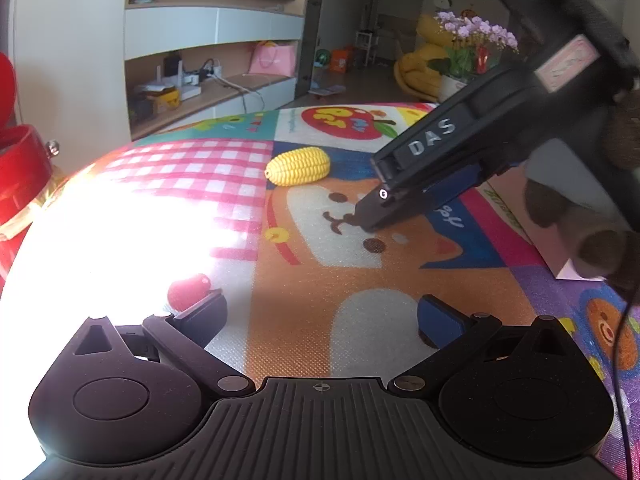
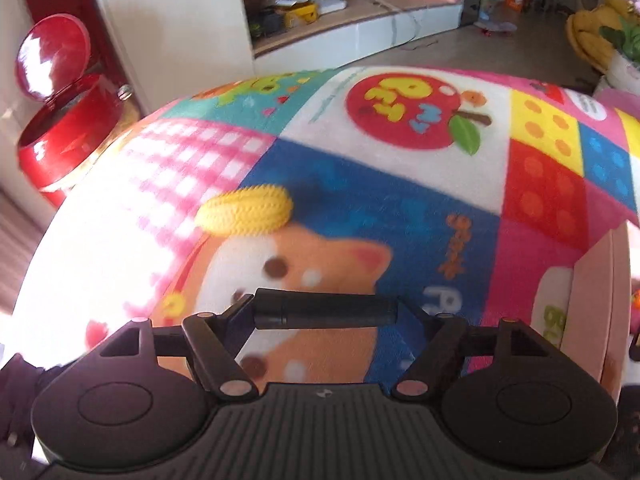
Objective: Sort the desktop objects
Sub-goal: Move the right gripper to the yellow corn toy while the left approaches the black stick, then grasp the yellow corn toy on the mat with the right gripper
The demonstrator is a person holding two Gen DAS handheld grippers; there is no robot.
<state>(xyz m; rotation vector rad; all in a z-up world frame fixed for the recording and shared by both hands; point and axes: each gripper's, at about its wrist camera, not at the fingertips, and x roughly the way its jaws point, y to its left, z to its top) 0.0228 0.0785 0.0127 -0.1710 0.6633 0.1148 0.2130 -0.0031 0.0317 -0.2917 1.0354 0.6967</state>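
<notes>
Cartoon mat (image 2: 400,208): right gripper (image 2: 326,314) clamps black cylinder (image 2: 324,309); left gripper (image 1: 320,316) wide, empty.

Sunlight glare whitens the left; fisheye-bent, slightly blurred.

The mat (image 2: 400,208) was a patchwork: pink-and-white check left of its orange-and-white cartoon dog, blue around the dog, a red apple with yellow letters beyond it, and red and yellow dotted squares to the right. The corn (image 2: 245,213) was yellow, the bin (image 2: 68,136) glossy red, the cylinder (image 2: 326,313) black.
</notes>
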